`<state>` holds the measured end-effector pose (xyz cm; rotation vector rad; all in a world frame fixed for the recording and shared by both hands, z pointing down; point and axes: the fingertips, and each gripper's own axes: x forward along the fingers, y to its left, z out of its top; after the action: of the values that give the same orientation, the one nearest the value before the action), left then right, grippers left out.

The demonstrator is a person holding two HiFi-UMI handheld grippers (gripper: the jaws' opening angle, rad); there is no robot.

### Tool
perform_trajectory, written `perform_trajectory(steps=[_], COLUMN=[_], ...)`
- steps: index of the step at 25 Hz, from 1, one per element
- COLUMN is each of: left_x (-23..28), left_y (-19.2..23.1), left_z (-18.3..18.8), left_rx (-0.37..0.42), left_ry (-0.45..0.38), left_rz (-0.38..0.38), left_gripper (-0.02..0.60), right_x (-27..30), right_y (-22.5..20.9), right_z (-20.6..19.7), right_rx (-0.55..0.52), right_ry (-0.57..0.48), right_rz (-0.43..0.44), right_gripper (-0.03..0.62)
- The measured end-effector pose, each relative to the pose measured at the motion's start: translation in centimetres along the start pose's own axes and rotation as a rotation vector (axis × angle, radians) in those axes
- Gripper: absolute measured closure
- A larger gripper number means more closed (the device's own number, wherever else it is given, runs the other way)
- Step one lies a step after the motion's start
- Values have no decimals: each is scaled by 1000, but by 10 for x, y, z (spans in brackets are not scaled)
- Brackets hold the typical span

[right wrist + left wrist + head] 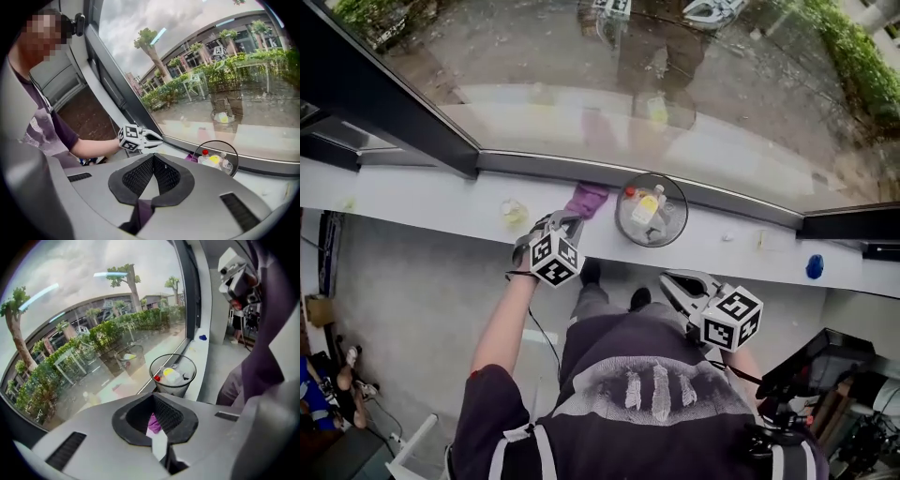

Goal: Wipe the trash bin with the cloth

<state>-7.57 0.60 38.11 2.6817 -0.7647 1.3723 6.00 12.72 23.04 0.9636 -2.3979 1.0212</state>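
A round see-through trash bin (652, 208) stands on the white window ledge (422, 202), with a red-capped bottle and a yellow-topped one inside. A purple cloth (586, 199) lies on the ledge just left of the bin, against the window. My left gripper (572, 221) is shut, its tips just short of the cloth. In the left gripper view the cloth (153, 423) shows through the gap behind the closed pads, and the bin (172, 376) is ahead. My right gripper (668, 279) is shut and empty, held below the ledge on the near side of the bin (216, 159).
A small blue object (814, 267) sits on the ledge far right, and a pale yellowish blob (514, 212) lies left of the cloth. A dark window post (384, 94) crosses at upper left. Dark equipment (825, 384) stands at lower right.
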Motion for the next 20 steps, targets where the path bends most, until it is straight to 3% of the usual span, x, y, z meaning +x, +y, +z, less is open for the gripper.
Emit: perform_trajectory(steps=[3, 5, 7, 9, 15, 20], left_x=[36, 65, 95, 120, 189, 247], left_y=[14, 14, 11, 10, 21, 3], left_z=[-24, -42, -62, -78, -109, -145], left_rx=[33, 38, 26, 30, 97, 102], left_ry=[64, 124, 191, 248, 341, 431], left_rz=[-18, -47, -87, -113, -123, -172], left_gripper=[588, 546, 331, 244, 227, 229], right_x=[11, 14, 16, 20, 41, 41], right_y=[0, -9, -20, -29, -81, -149], right_z=[4, -3, -9, -16, -57, -81], right_rx=[-32, -16, 17, 49, 114, 157], right_ry=[36, 62, 78, 93, 143, 151], right_rz=[-24, -55, -75, -79, -88, -174], right_gripper=[595, 595, 595, 595, 595, 595])
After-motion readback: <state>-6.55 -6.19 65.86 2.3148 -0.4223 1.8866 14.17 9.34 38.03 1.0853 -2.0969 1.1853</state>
